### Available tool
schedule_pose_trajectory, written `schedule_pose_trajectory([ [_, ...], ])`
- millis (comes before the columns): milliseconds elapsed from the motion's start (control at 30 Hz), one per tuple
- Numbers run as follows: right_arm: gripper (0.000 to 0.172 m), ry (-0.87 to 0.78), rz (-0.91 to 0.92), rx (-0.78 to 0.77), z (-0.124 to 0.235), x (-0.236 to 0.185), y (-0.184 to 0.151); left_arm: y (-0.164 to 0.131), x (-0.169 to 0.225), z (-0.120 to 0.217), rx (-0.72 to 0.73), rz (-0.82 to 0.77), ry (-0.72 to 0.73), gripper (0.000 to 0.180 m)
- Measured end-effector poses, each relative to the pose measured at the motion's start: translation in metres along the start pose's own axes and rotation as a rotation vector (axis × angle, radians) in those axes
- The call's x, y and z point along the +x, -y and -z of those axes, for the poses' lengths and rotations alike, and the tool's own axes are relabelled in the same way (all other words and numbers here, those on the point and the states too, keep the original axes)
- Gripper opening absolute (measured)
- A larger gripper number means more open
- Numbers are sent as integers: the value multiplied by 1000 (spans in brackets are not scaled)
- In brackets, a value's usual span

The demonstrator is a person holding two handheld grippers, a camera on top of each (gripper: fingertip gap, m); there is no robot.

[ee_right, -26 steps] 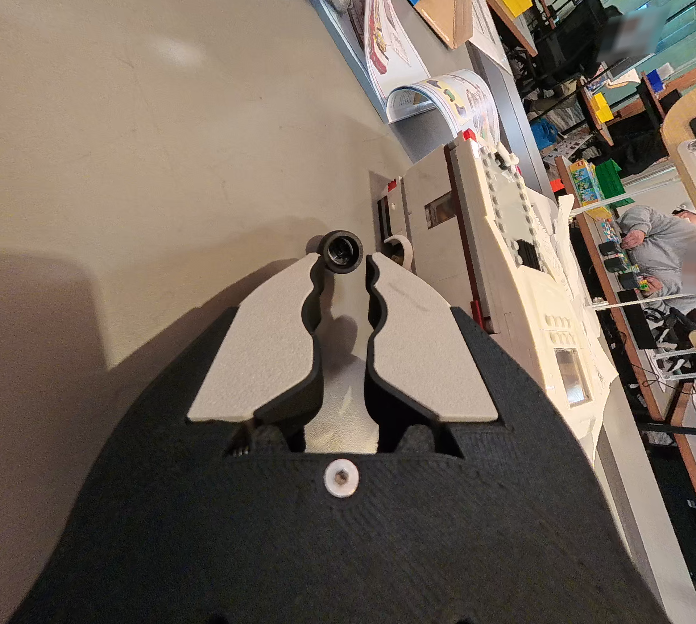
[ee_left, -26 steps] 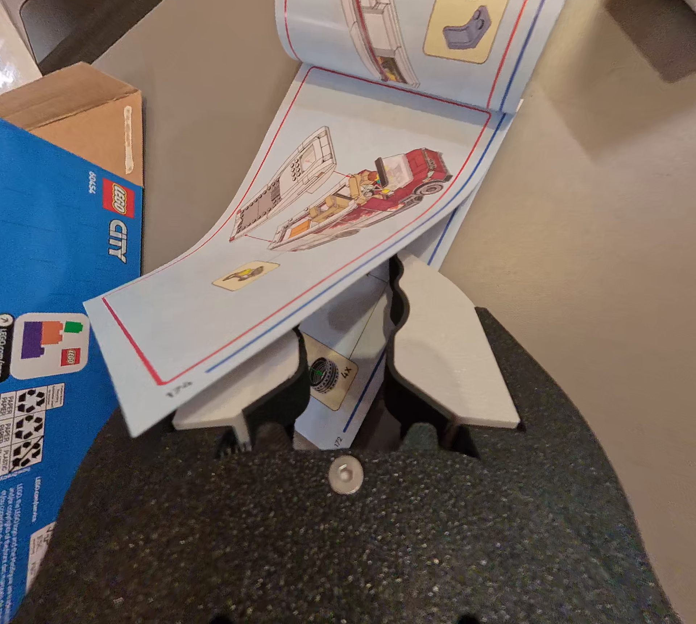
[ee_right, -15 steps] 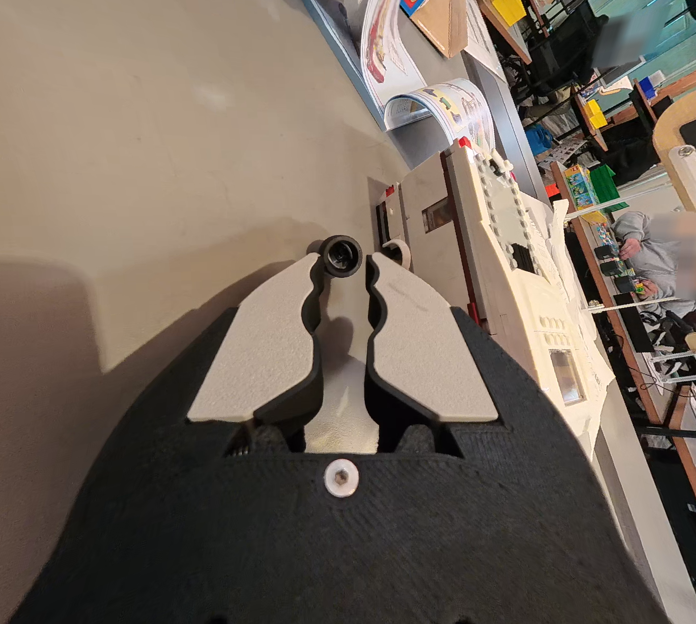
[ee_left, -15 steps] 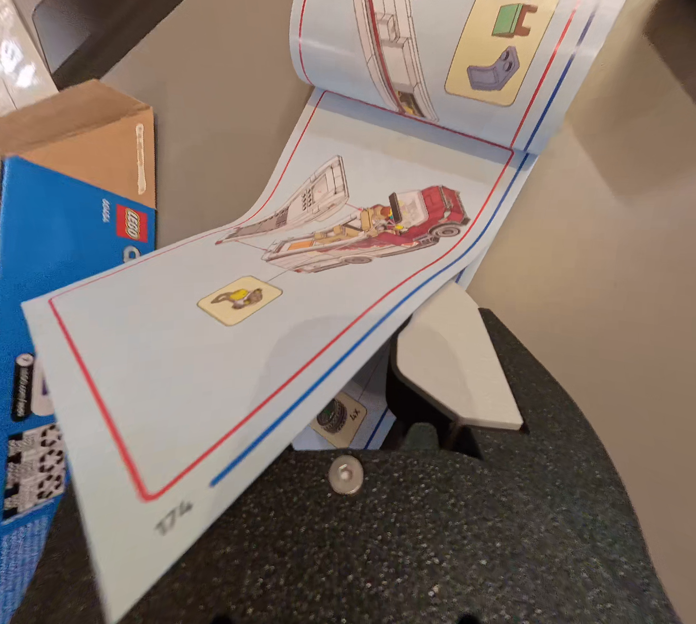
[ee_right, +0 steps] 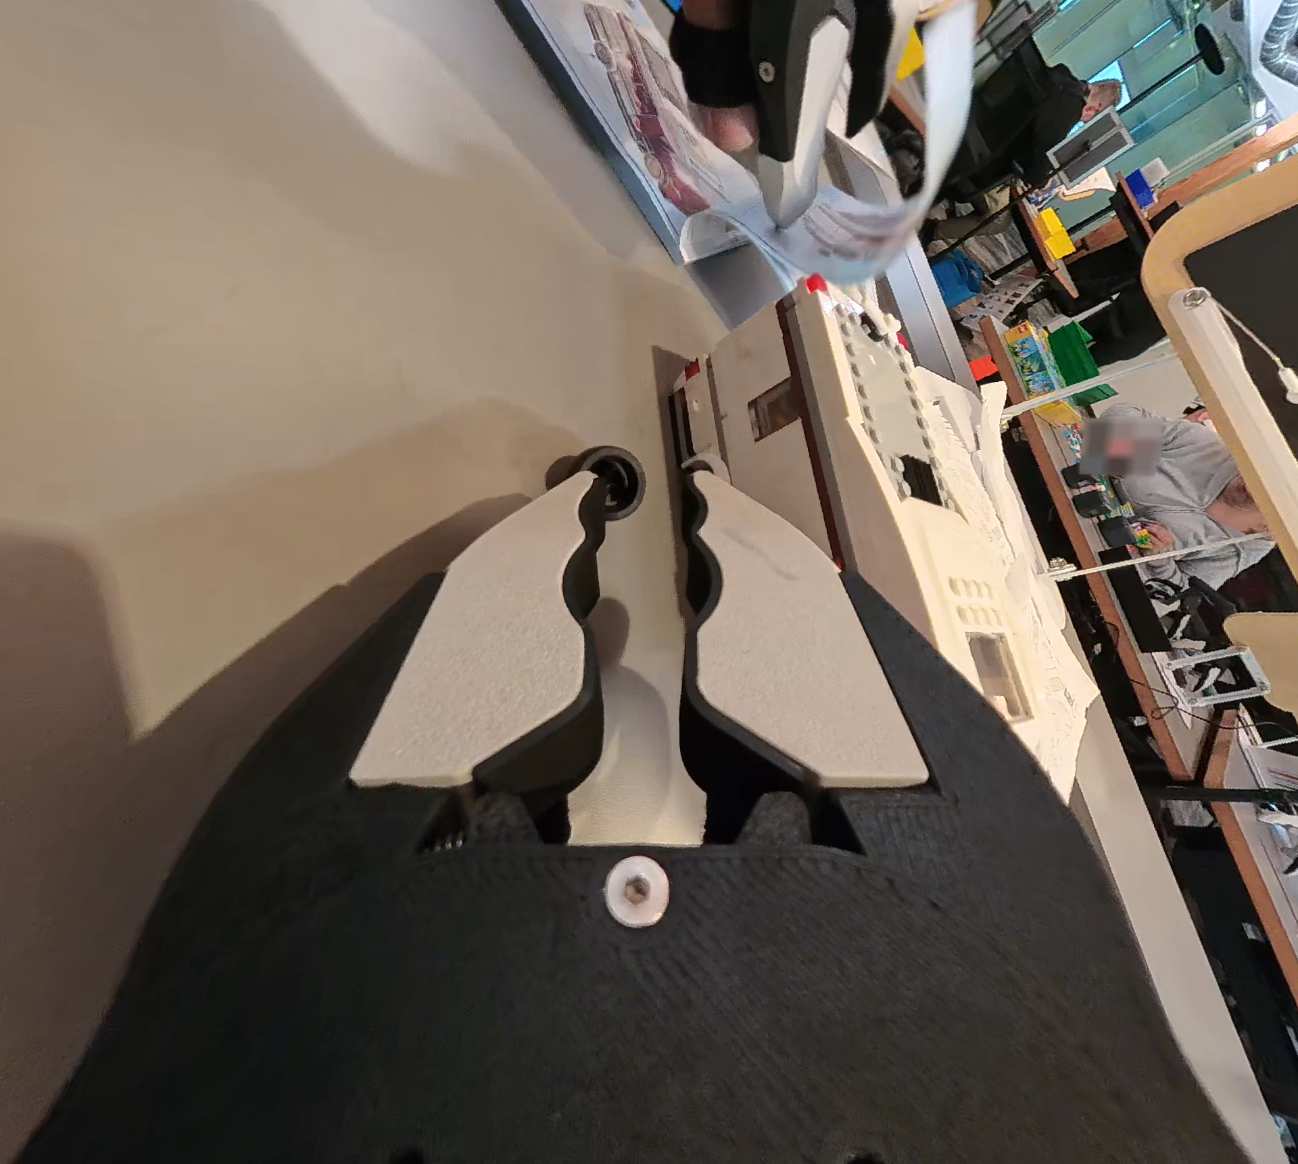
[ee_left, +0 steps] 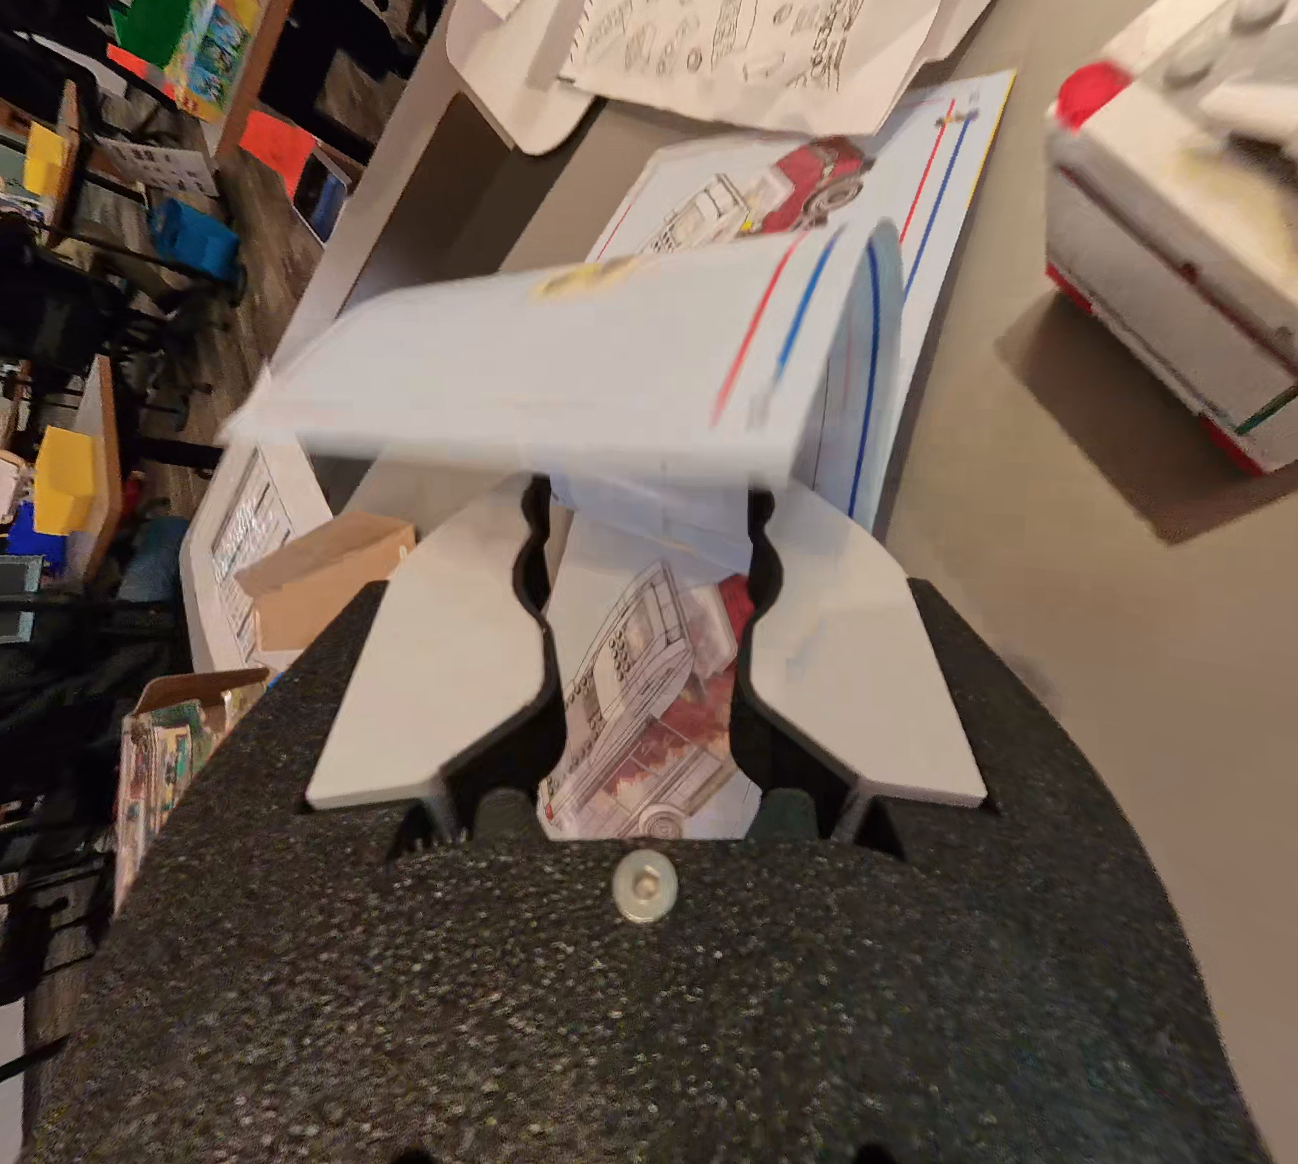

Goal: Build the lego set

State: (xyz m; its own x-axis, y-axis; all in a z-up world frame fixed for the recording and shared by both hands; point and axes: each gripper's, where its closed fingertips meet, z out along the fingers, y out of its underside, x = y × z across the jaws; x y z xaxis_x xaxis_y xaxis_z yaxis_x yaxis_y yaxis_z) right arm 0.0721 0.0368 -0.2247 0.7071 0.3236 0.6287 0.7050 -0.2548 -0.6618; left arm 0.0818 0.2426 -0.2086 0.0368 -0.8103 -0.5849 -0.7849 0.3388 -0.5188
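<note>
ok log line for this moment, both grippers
left gripper: open, booklet page across fingertips | right gripper: open, black tyre at one fingertip, not pinched | white brick model beside

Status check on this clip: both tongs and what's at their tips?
Left tongs open, booklet page draped over tips. Right tongs open; black tyre against left tip. White brick camper alongside.
</note>
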Motion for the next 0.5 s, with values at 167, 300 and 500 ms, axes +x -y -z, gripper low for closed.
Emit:
schedule_pose_trajectory([
  [167,20,-1,3,2,4,-1,-1,16,12,0,59,-2,-7,55],
  [300,20,-7,5,4,8,-1,0,31,17,15,216,11,6,55],
  [500,20,-35,-40,-22,9,5,-4,49,61,52,482,50,-131,44],
])
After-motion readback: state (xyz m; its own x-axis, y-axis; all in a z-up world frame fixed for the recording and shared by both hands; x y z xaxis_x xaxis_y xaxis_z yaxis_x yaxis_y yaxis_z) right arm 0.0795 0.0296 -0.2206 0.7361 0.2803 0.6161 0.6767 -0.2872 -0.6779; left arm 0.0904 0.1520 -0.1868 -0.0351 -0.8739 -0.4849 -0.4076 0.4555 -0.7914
